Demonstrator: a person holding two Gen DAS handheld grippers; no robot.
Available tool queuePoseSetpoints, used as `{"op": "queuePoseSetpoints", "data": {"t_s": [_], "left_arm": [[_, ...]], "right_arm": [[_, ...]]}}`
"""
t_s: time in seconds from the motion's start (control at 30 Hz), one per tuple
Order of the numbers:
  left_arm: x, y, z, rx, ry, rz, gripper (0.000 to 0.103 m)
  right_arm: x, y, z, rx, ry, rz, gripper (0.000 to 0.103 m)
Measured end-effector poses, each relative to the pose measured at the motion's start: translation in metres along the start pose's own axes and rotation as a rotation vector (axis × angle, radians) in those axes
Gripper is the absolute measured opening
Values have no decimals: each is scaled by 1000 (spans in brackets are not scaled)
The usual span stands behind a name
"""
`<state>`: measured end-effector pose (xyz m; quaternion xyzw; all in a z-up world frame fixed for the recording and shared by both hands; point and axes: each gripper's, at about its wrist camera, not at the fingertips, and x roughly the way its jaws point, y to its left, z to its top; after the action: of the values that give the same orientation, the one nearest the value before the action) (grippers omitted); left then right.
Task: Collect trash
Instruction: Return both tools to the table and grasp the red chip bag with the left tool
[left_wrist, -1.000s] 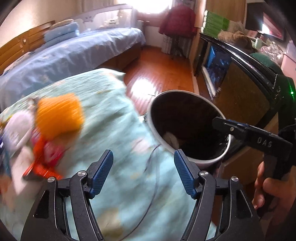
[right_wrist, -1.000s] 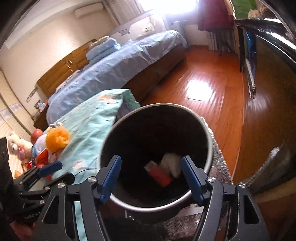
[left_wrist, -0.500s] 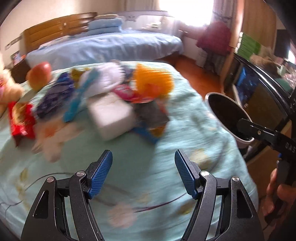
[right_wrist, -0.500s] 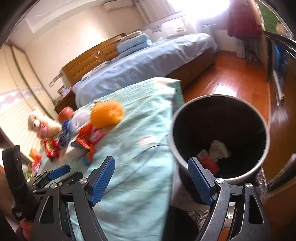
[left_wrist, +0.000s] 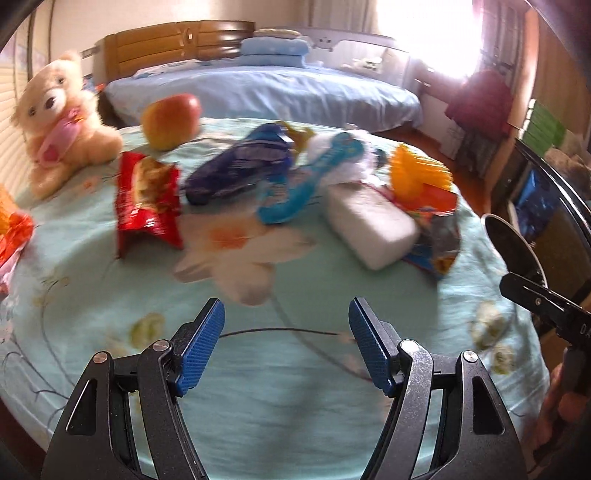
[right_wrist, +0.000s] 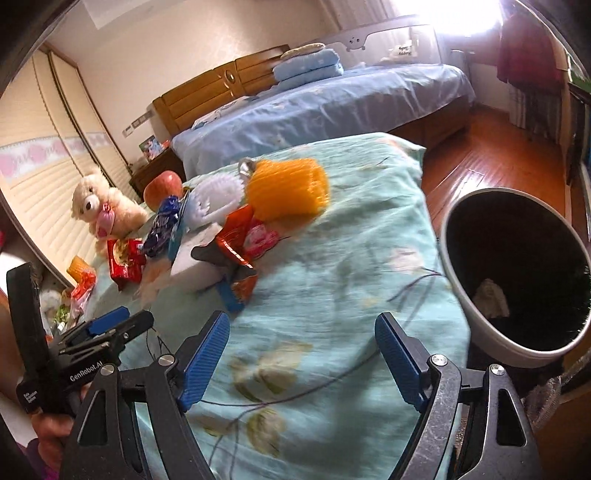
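Note:
Trash lies in a pile on the teal floral cloth: a red snack bag, a dark blue wrapper, a blue toothbrush pack, a white block, an orange foam net and a torn orange wrapper. The grey bin stands at the right of the cloth with crumpled paper inside. My left gripper is open and empty, short of the pile. My right gripper is open and empty over the cloth, left of the bin.
A teddy bear and an apple sit at the far left of the cloth. A blue bed lies behind. A dark cabinet stands at the right over wooden floor.
Both grippers have swung left, away from the bin and toward the pile on the cloth. Both stay open and empty.

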<state>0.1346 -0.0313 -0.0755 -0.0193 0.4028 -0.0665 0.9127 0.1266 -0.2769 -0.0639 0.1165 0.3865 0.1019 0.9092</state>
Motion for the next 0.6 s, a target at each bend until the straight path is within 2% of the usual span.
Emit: {"op": "queuePoseSetpoints", "data": {"t_s": [0.43, 0.6], "left_arm": [[10, 62, 17, -111, 1, 102, 72], [17, 88, 34, -159, -6, 131, 73]], "right_arm": [[32, 27, 14, -45, 37, 15, 80], [45, 32, 22, -49, 53, 7, 68]]}}
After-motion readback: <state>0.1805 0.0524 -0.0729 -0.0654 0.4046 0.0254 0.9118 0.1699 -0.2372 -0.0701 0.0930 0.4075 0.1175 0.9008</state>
